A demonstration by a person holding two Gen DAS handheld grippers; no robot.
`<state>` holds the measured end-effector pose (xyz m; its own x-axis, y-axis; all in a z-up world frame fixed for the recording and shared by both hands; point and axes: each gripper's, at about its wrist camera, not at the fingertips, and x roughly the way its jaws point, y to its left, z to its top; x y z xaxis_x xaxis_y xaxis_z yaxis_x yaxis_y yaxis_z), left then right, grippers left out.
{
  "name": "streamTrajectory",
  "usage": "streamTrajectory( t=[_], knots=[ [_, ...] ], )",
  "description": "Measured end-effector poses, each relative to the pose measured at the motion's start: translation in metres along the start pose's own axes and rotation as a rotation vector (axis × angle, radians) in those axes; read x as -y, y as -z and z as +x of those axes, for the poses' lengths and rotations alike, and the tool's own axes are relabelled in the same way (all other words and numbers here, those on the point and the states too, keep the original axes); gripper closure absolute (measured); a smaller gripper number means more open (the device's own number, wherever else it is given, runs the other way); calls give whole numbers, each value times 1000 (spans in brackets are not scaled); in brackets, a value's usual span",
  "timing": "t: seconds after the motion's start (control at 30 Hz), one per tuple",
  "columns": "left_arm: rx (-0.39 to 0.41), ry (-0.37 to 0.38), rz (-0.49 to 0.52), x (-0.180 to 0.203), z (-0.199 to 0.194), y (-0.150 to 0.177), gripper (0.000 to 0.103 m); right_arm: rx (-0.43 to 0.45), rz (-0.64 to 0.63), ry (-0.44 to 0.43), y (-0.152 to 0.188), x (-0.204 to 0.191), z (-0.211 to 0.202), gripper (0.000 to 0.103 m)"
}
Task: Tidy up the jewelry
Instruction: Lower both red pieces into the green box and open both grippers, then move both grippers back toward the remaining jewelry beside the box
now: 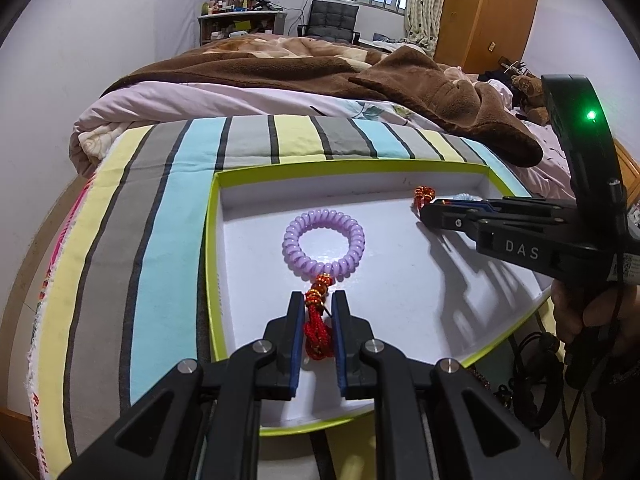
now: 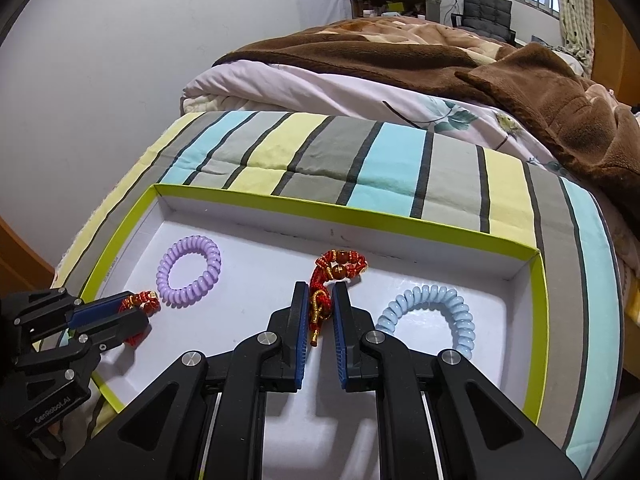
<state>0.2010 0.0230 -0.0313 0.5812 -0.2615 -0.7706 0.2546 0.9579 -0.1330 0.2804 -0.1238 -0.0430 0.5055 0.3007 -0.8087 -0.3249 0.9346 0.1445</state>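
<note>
Left wrist view: left gripper (image 1: 317,320) clamps the red tassel (image 1: 319,334) below the purple coil bracelet (image 1: 323,243). Right gripper (image 2: 320,316) is closed on the red beaded ornament (image 2: 334,276). Both pieces lie inside the green-rimmed tray (image 2: 344,210) on the bed, beside the blue coil bracelet (image 2: 430,316). Judgement: all items are in the tray; final arranging remains.

Inside the shallow tray (image 2: 541,276), bare white floor lies open between the purple coil band (image 2: 189,267) at left and the blue coil band (image 2: 430,316) at right, broken only by a red beaded bracelet (image 2: 340,266); low green-edged walls ring it.
</note>
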Motion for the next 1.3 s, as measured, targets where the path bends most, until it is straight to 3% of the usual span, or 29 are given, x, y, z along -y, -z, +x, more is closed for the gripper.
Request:
streamTrajectory(
  t=[0.6, 0.7, 0.73, 1.13, 1.3],
  knots=[
    [28, 32, -28, 4, -15, 1, 70, 41, 33, -28, 4, 6, -19, 85],
    [58, 39, -25, 9, -29, 4, 58, 74, 44, -34, 9, 8, -37, 65],
    [63, 46, -30, 10, -33, 5, 56, 91, 48, -41, 12, 9, -45, 59],
    [118, 94, -31, 22, -71, 31, 54, 151, 99, -24, 74, 20, -109, 59],
    [104, 99, -28, 27, -75, 45, 47, 150, 126, -9, 107, 21, -124, 59]
  ],
)
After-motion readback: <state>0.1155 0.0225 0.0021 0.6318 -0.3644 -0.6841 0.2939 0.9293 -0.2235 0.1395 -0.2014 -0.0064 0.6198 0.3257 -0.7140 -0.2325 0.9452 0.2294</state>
